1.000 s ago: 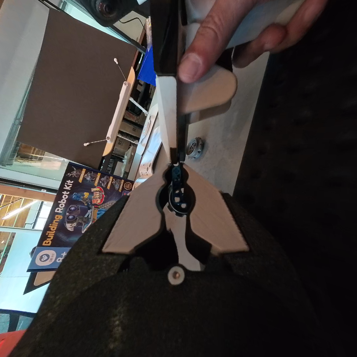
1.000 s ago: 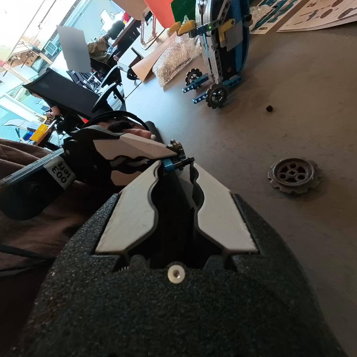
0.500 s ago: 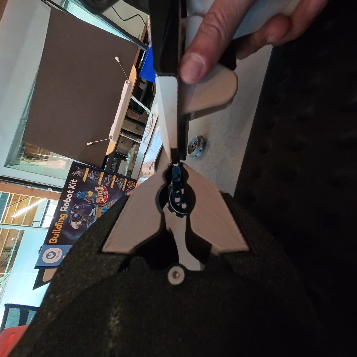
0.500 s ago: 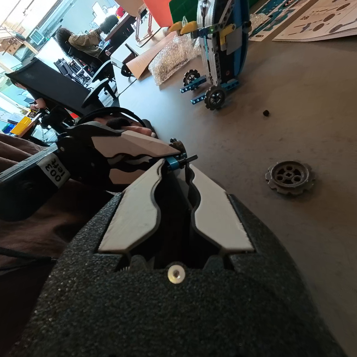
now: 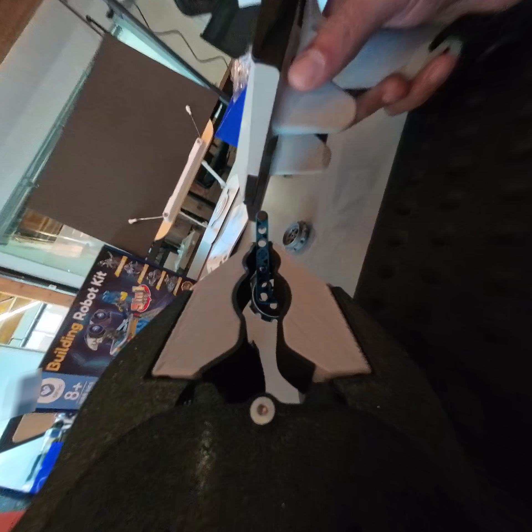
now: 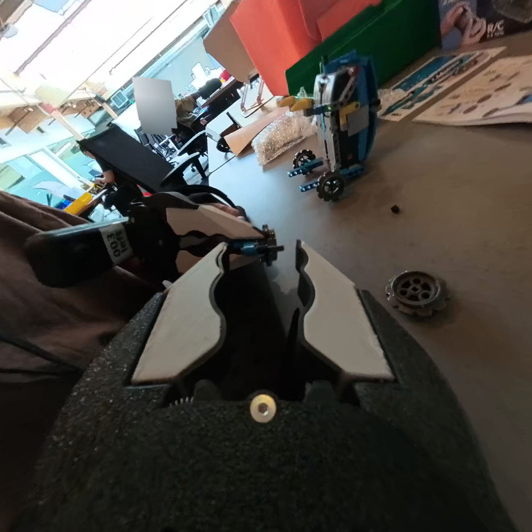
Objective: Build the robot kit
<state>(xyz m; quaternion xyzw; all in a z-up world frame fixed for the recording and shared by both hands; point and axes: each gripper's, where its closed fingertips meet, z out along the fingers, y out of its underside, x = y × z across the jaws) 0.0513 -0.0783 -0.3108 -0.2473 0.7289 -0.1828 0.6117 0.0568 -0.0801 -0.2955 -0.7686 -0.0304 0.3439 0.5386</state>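
My left gripper (image 5: 262,248) is shut on a blue holed beam (image 5: 261,229) with a black gear (image 5: 263,300) fixed to it; the beam's end sticks out past the fingertips. My right gripper (image 6: 260,247) is open and empty, its fingers either side of the beam's gear end (image 6: 269,244) without touching it. In the left wrist view the right gripper (image 5: 254,198) hangs just above the beam tip, held by a hand (image 5: 374,43). In the right wrist view the left gripper (image 6: 253,243) comes in from the left.
A loose grey gear wheel (image 6: 413,293) lies on the grey table (image 6: 431,201) to the right, also in the left wrist view (image 5: 298,236). Farther back stand a blue wheeled robot model (image 6: 342,123), a small black piece (image 6: 395,208), instruction sheets (image 6: 460,86) and a plastic bag (image 6: 276,138). The grippers are tip to tip, or close to it. The loose grey gear wheel (image 6: 413,293) is about 9 cm from my right fingertips. Seen from the left wrist view (image 5: 294,232) as well.
My right gripper has opened wider and drawn back from the end of the blue beam. My left gripper keeps its hold on the beam.
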